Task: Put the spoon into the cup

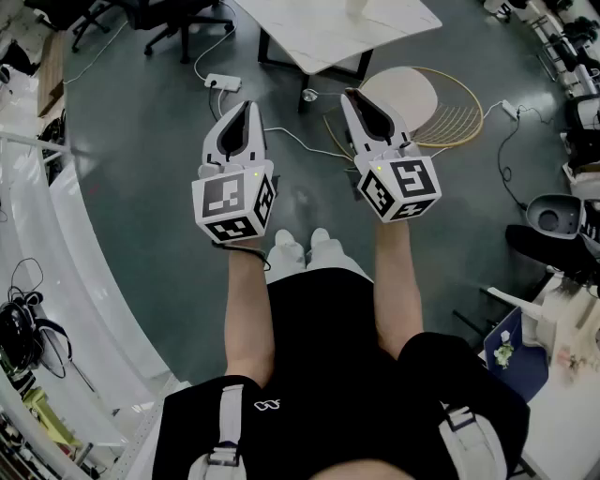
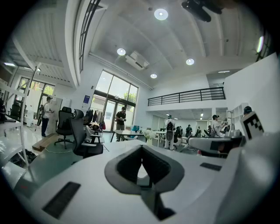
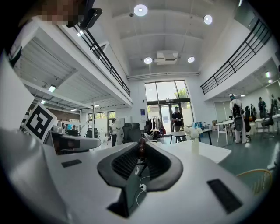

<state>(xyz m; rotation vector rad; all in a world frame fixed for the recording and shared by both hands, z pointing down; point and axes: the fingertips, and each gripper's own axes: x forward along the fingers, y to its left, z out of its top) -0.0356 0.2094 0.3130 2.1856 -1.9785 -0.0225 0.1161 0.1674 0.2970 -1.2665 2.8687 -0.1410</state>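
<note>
No spoon and no cup show in any view. A person stands and holds both grippers level out in front, above the grey floor (image 1: pixel 141 141). My left gripper (image 1: pixel 246 106) has its jaws closed tip to tip with nothing between them; in the left gripper view the left gripper (image 2: pixel 142 148) points across an open hall. My right gripper (image 1: pixel 352 95) is also closed and holds nothing. In the right gripper view the right gripper (image 3: pixel 141 146) faces a white table (image 3: pixel 205 153) that bears a small vase of flowers (image 3: pixel 194 139).
Ahead on the floor stand a white table (image 1: pixel 337 28) and a round wire-frame seat (image 1: pixel 427 103). A power strip (image 1: pixel 222 82) and cables lie in front of the left gripper. A white curved counter (image 1: pixel 56 272) runs along the left. Office chairs (image 2: pixel 83 135) and several people fill the hall.
</note>
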